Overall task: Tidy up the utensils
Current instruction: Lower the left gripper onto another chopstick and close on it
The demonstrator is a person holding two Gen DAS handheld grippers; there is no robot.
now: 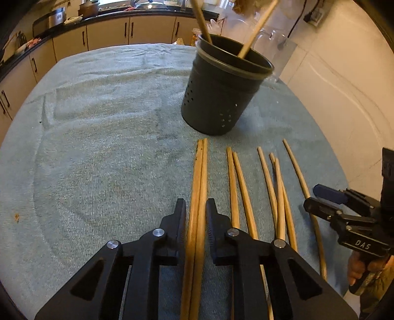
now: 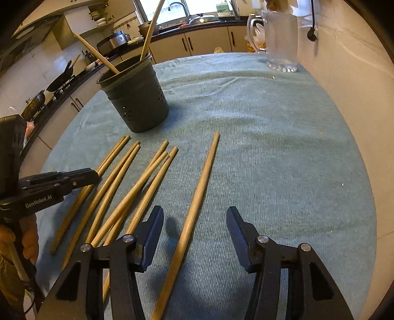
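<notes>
Chopsticks of pale wood lie in a loose row on the teal towel (image 2: pixel 270 137) that covers the table, their tips toward the dark holder (image 1: pixel 221 91). A touching pair (image 1: pixel 199 187) sits at the left end of the row, and the left gripper (image 1: pixel 196 209) has its jaws narrowly apart on either side of that pair, not pressing it as far as the left wrist view shows. A single chopstick (image 2: pixel 197 197) lies apart at the right end of the row, and the right gripper (image 2: pixel 194 221) hangs over it with its jaws wide apart, the stick nearer the left finger.

Writing can be read on both tools: "DAS" in white on the right gripper's body in the left wrist view, and "GenRobot.AI" on the left gripper's side (image 2: pixel 41 199) in the right wrist view.

The holder is a round, dark grey plastic cup with a rolled rim and rows of small drain holes; it stands near the towel's far edge, and two chopsticks (image 2: pixel 147 29) lean out of it. The towel is ribbed terry with faint stains.

Only the right wrist view shows the clear glass pitcher (image 2: pixel 280 37) whole, at the far right corner, and a sink with a tap (image 2: pixel 177 7) under a window beyond. The left wrist view shows cream cabinets (image 1: pixel 108 34) under a dark worktop.
</notes>
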